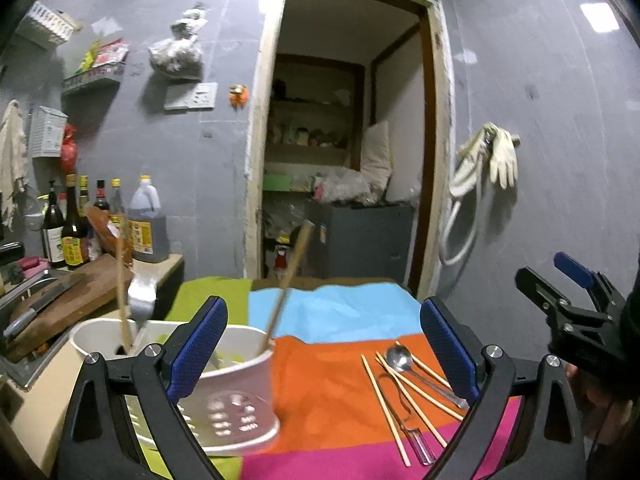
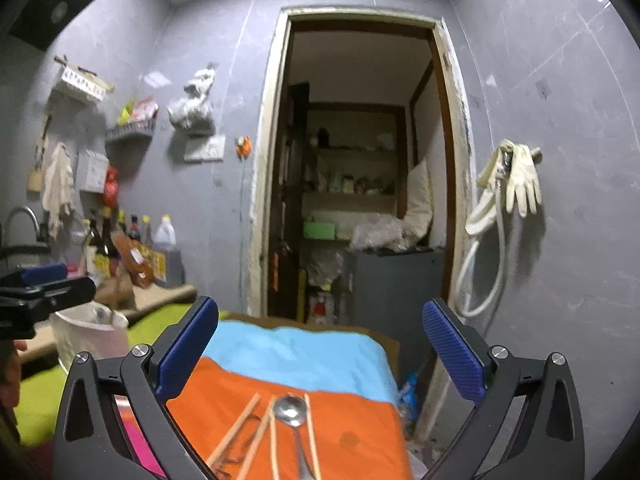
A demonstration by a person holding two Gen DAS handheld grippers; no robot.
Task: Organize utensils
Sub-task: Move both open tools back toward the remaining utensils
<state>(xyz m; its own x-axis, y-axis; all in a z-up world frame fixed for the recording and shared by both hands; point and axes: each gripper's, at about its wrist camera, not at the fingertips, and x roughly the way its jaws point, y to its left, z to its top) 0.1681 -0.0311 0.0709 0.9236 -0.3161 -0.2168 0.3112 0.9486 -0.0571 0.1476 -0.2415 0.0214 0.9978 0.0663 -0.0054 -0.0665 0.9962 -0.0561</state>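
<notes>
A white utensil holder (image 1: pixel 224 392) stands on the cloth-covered table at the lower left, with wooden utensils (image 1: pixel 286 288) and a metal spatula (image 1: pixel 141 298) standing in it. My left gripper (image 1: pixel 324 352) is open and empty, its left finger in front of the holder. Several wooden chopsticks (image 1: pixel 404 396), a metal spoon (image 1: pixel 400 360) and a clear-handled utensil (image 1: pixel 420 444) lie on the orange cloth. My right gripper (image 2: pixel 320 352) is open and empty above the spoon (image 2: pixel 290 410) and chopsticks (image 2: pixel 240 428). The holder also shows in the right wrist view (image 2: pixel 90 340).
The table is covered by a cloth in green, blue, orange (image 1: pixel 328 392) and pink patches. A counter at left holds sauce bottles (image 1: pixel 100 224), a cutting board and a knife (image 1: pixel 36 308). An open doorway (image 1: pixel 344 152) lies behind the table. The right gripper's body (image 1: pixel 576 312) shows at right.
</notes>
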